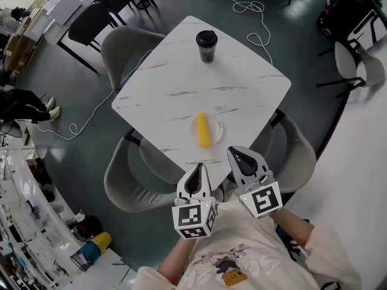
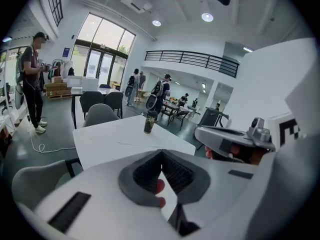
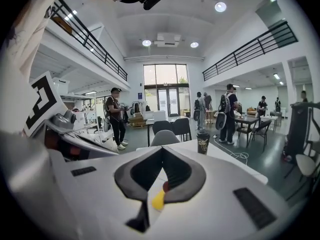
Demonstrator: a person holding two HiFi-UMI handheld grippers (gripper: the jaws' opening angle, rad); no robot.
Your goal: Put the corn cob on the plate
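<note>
- Low at the left of the head view, the left claw [image 1: 198, 167] hangs just off the near corner of the bench [image 1: 175, 80]. Its jaws are pressed together and nothing sits between them. I judge the risk here to be a careless swing that knocks the corner and jolts what lies on it.
- Near the middle, the corn cob [image 1: 203, 130] lies on the plate [image 1: 217, 127], so the task looks done. The plate is small and the cob runs past its rim at both ends. A round cob could roll off if the bench is bumped, and the plate sits close to that near corner.
- Farther back, the black cup [image 1: 206, 45] stands upright, well apart from the plate. It seems safe unless the whole bench is shoved.
- To the right, the right claw [image 1: 234, 153] is likewise closed and empty, beside the corner. The same risk of a knock applies.
</note>
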